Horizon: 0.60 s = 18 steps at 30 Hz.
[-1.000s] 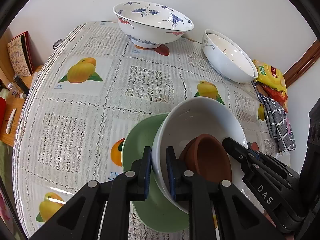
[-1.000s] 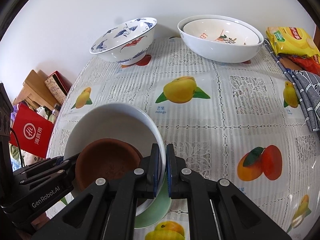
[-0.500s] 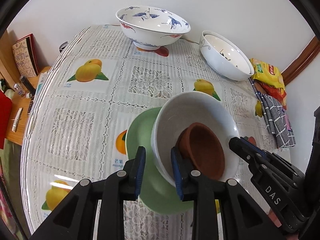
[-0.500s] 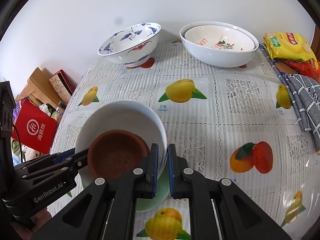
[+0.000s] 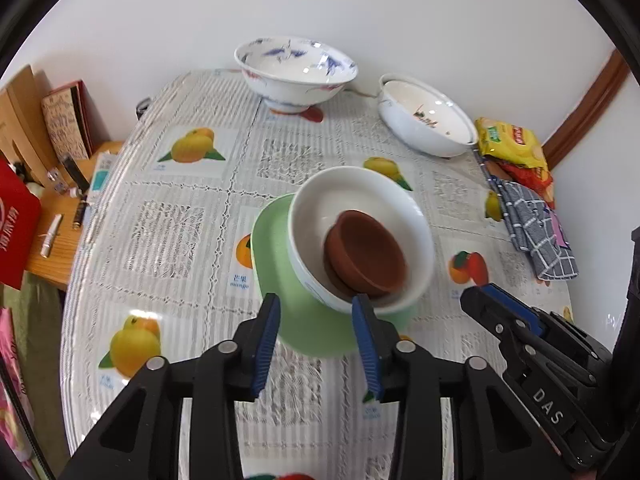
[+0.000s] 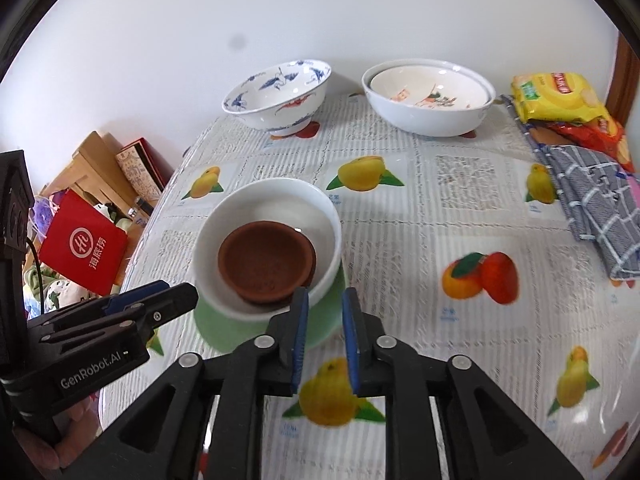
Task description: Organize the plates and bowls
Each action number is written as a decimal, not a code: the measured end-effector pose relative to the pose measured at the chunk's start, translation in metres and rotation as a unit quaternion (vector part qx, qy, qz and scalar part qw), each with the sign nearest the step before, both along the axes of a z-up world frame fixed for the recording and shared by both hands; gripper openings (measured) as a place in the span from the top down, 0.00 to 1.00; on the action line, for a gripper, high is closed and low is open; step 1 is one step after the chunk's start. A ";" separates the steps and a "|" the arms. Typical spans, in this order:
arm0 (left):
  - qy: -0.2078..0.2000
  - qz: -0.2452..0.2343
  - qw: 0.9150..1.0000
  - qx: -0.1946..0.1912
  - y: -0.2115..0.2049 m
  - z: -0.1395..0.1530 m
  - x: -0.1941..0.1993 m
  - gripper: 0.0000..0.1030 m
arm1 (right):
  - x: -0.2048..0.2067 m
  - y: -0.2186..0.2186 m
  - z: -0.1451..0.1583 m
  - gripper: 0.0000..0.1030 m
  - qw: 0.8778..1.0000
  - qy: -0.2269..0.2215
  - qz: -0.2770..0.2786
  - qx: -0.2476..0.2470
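Note:
A white bowl (image 5: 316, 208) (image 6: 256, 204) holding brown clay bowls (image 5: 368, 254) (image 6: 266, 262) sits on a green plate (image 5: 276, 248) (image 6: 220, 326) in the middle of the table. My left gripper (image 5: 316, 316) is open and empty, just in front of the stack. My right gripper (image 6: 324, 312) is open and empty, at the stack's near right side. Each gripper shows in the other's view: the right one in the left wrist view (image 5: 480, 296), the left one in the right wrist view (image 6: 172, 296).
A blue-patterned bowl (image 5: 294, 66) (image 6: 276, 92) and nested white bowls (image 5: 424, 120) (image 6: 428, 96) stand at the far edge by the wall. Snack packets (image 5: 512, 144) (image 6: 560, 96) and a checked cloth (image 5: 536, 232) (image 6: 592, 200) lie at the right. The table edge drops off at the left (image 5: 80, 264).
Both grippers have let go of the white bowl's rim, opened and drawn back. The stack now rests on the green plate.

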<state>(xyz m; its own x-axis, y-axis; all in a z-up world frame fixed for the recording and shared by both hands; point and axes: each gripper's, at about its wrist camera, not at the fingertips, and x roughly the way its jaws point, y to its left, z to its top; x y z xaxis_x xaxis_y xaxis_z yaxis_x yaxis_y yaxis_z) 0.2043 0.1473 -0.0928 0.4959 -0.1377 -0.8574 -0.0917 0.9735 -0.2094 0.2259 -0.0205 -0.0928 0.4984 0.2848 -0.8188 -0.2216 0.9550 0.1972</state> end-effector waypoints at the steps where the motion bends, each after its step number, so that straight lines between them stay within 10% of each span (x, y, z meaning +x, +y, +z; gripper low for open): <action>1: -0.009 -0.003 1.000 0.004 -0.005 0.006 -0.008 0.62 | -0.008 -0.004 0.006 0.73 1.000 -0.006 -0.003 -0.004; 5: -0.043 -0.015 0.999 0.006 -0.022 0.025 -0.035 0.59 | -0.043 -0.023 0.028 0.55 0.999 -0.036 -0.014 -0.017; 18: -0.149 -0.014 0.985 0.089 -0.090 0.073 -0.129 0.31 | -0.148 -0.097 0.075 0.49 0.990 -0.091 -0.089 -0.056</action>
<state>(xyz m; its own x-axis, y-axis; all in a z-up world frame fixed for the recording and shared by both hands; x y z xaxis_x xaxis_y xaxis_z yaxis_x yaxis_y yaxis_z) 0.0751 0.0570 -0.0193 0.7269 -0.0155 -0.6866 -0.0253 0.9985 -0.0494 0.0780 -0.1179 -0.0176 0.6753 0.0928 -0.7317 -0.0709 0.9956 0.0608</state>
